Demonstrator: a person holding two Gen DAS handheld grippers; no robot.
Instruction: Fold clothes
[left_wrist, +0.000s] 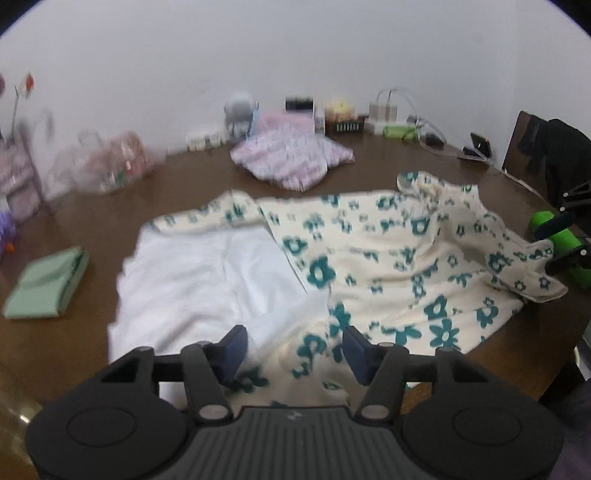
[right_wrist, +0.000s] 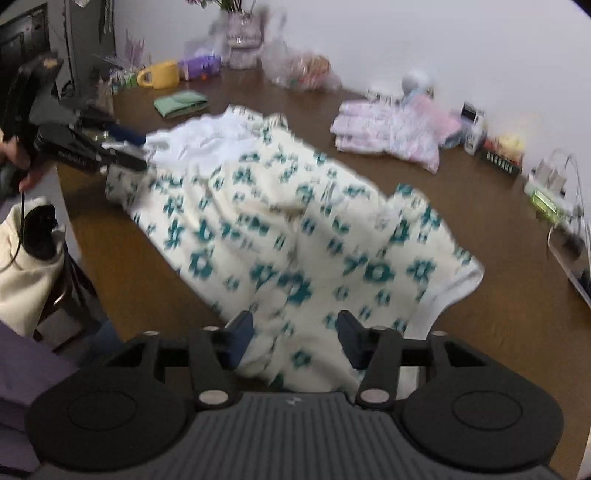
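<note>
A cream garment with teal flowers (left_wrist: 388, 258) lies spread on the brown table (left_wrist: 92, 229), its white inner side (left_wrist: 207, 273) turned up on the left. My left gripper (left_wrist: 295, 350) hangs open over the near hem, with fabric lying between its blue pads. From the right wrist view, the same garment (right_wrist: 295, 221) stretches away toward the left gripper (right_wrist: 127, 147), which a hand (right_wrist: 14, 158) holds at the far corner. My right gripper (right_wrist: 295, 339) is open too, with the cloth's end between its fingers. It shows at the right edge (left_wrist: 546, 248) beside a green handle.
A folded green cloth (left_wrist: 48, 284) lies left of the garment, and a pink folded pile (left_wrist: 291, 155) behind it. A plastic bag (left_wrist: 107, 162), a yellow mug (right_wrist: 160, 74), chargers and cables (right_wrist: 550, 184) line the wall. A chair with dark clothing (left_wrist: 546, 147) stands at the right.
</note>
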